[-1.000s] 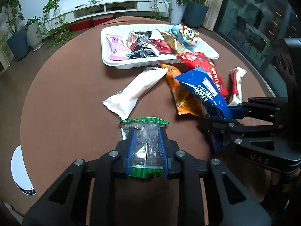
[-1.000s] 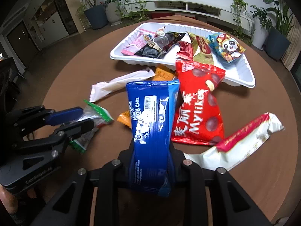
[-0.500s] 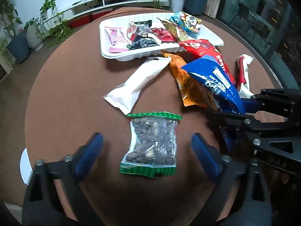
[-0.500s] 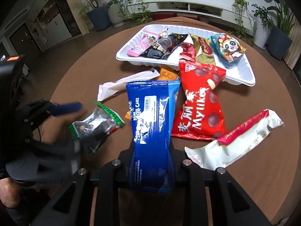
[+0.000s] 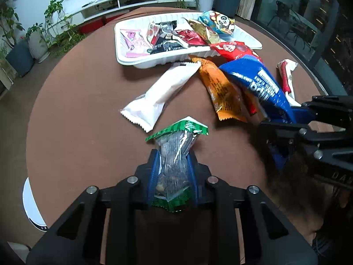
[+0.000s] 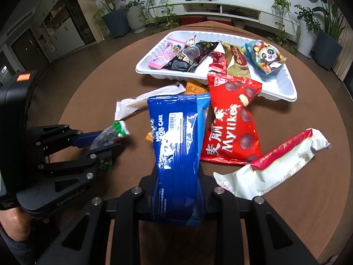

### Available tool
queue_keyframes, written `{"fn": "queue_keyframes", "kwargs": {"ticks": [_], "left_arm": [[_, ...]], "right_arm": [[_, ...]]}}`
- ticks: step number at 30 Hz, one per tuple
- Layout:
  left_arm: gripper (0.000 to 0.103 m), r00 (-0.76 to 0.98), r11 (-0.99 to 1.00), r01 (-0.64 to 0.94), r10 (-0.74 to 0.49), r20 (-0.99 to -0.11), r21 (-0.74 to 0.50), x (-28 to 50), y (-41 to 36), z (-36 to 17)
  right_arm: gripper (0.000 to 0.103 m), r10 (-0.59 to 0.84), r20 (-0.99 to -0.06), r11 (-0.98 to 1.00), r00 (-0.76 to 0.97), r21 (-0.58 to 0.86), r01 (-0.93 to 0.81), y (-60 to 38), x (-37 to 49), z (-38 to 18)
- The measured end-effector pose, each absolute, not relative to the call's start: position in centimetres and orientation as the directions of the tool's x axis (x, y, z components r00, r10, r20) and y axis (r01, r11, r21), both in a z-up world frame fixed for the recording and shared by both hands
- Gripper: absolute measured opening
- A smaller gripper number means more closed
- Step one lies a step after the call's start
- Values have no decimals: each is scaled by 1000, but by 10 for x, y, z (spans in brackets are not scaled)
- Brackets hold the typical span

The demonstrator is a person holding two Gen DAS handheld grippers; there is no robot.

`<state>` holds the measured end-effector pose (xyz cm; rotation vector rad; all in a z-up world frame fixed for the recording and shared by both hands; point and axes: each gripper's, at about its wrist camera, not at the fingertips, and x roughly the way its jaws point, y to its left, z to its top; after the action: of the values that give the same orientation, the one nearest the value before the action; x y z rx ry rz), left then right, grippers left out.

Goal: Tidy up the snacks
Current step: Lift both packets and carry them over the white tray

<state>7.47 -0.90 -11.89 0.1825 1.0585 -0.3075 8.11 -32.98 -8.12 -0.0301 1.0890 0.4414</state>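
In the left wrist view my left gripper [image 5: 173, 162] is closing its jaws on a clear nut packet with green ends [image 5: 176, 141]; the blue pads press its sides and its top edge stands up off the brown table. The right wrist view shows that gripper [image 6: 103, 141] and the packet [image 6: 114, 131] low at the left. My right gripper [image 6: 178, 176] is shut on a long blue cake pack [image 6: 176, 132], held upright above the table. A white tray [image 5: 123, 59] with several snacks stands at the far side.
Between the grippers and the tray [image 6: 284, 88] lie a white packet [image 5: 161, 95], an orange packet [image 5: 220, 88], a red Mylikes bag [image 6: 231, 121] and a red-and-white wrapper [image 6: 282, 161]. Bare table shows at the left. Potted plants and a low white shelf stand beyond.
The left jaws opened wide and left the nut packet flat on the table, then closed on it again; its green top now stands up. The right gripper and blue pack have not moved.
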Motion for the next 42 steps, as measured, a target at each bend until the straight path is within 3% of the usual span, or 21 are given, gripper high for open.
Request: {"fn": "queue_keyframes", "kwargs": {"ticks": [8,14,26,32,42], "left_arm": [[21,477,946,322,-206,-854,-48,68,-4,-106],[21,466,924,311,-354,-811,-225,66,4,-90],[21,484,871,285,-491,-724,-400,76,22,-63],[21,535,859,242,-506,-676,-451,99,56,-38],[21,600,892,251,-449,-662,-377,164,74,20]], "right_arm": [[29,356,-843,913,403,222,-342,-340,78,-74],[29,427,-821,894,380,319,-314,-351,79,-75],[29,552,-729,832,405,516,-207,-414,86,-56],[29,496,-707,852,505,509,-124,-470,105,-31],[29,341,-669,906,661,421,-41,-533,159,32]]}}
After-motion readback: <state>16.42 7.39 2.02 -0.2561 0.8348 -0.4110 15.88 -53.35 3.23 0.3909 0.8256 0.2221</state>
